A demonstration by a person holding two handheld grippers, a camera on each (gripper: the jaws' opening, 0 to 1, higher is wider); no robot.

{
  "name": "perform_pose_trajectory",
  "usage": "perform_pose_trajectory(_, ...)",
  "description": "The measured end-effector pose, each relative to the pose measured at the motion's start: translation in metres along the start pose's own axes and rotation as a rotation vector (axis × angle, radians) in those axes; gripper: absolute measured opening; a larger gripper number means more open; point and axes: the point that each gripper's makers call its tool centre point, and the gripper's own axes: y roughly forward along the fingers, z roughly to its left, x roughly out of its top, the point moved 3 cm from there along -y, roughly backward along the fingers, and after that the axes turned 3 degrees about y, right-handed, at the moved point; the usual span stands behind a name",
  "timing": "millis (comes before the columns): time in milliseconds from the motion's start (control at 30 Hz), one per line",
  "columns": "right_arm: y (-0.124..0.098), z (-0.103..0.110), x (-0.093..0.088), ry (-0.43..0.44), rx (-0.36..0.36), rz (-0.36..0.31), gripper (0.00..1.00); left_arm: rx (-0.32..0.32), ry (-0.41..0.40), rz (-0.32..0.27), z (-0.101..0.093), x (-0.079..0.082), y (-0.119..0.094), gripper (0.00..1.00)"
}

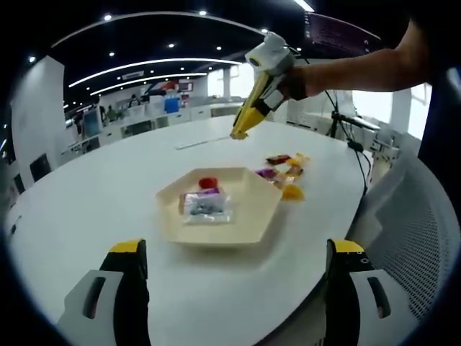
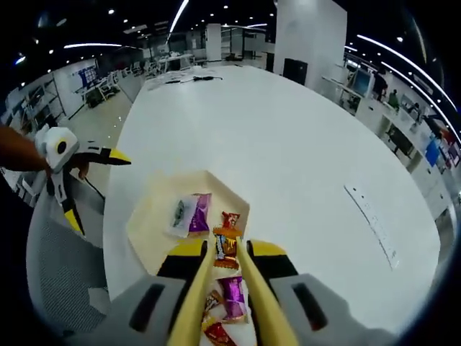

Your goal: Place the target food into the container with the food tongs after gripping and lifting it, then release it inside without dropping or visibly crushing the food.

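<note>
the tray [image 1: 216, 234] sits mid-table [image 1: 86, 194] and already holds a clear packet [image 1: 207, 207] and a red sweet [image 1: 208, 183], so part of the job looks done. more wrapped sweets [image 1: 284, 171] lie in a small heap just beside the tray's far edge, waiting their turn. the left gripper [image 1: 234, 285] hangs back near the table edge with its jaws wide apart and nothing in them. the right gripper [image 2: 227, 270] carries yellow tongs [image 2: 229, 288]; in the right gripper view their tips frame an orange sweet [image 2: 225, 247] at the tray's rim. whether the tongs have pinched it yet cannot be told. lifting it and setting it into the tray are likely what is left.
</note>
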Motion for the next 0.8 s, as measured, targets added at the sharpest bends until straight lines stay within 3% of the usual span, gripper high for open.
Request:
perform_pose_trajectory(467,0.03,0.013,0.025,-0.039,0.03,0.01,0.21,0.011,-0.005,-0.004,0.003,0.0,-0.001,1.0)
perform_pose_trajectory(667,0.034,0.019,0.025,-0.03,0.058,0.015,0.22,0.014,-0.004,-0.006,0.003,0.001,-0.001,1.0)
perform_pose_trajectory(800,0.034,0.018,0.029,-0.048,0.052,-0.02,0.24,0.016,-0.005,-0.007,0.003,0.001,-0.001,1.0)
